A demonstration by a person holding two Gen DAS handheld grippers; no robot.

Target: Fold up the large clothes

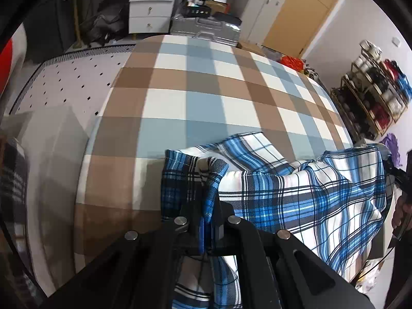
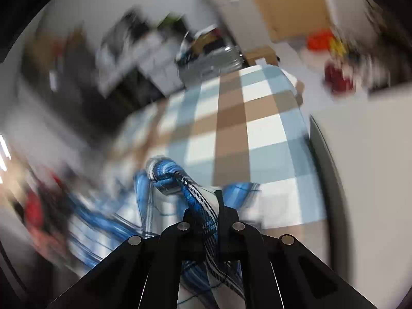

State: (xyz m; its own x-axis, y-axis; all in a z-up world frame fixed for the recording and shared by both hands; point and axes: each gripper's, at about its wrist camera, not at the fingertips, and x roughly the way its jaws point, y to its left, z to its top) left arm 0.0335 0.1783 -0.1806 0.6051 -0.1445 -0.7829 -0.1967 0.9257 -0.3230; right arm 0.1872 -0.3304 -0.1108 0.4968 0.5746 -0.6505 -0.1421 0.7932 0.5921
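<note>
A blue, white and black plaid shirt (image 1: 303, 195) hangs lifted above a table covered by a brown, blue and white checked cloth (image 1: 206, 95). My left gripper (image 1: 207, 213) is shut on a bunched edge of the shirt, which sticks up between the fingers. In the right wrist view, blurred by motion, my right gripper (image 2: 213, 213) is shut on another bunched fold of the same shirt (image 2: 167, 177) above the checked cloth (image 2: 231, 134). At the right edge of the left wrist view a hand (image 1: 401, 208) holds the other gripper by the shirt's far side.
A white perforated board (image 1: 64, 82) lies left of the table. Behind it stand white drawers (image 1: 150, 7), a grey hard case (image 1: 206, 29) and a white cabinet (image 1: 260, 7). A shelf rack (image 1: 378, 95) with rolled items stands at the right wall.
</note>
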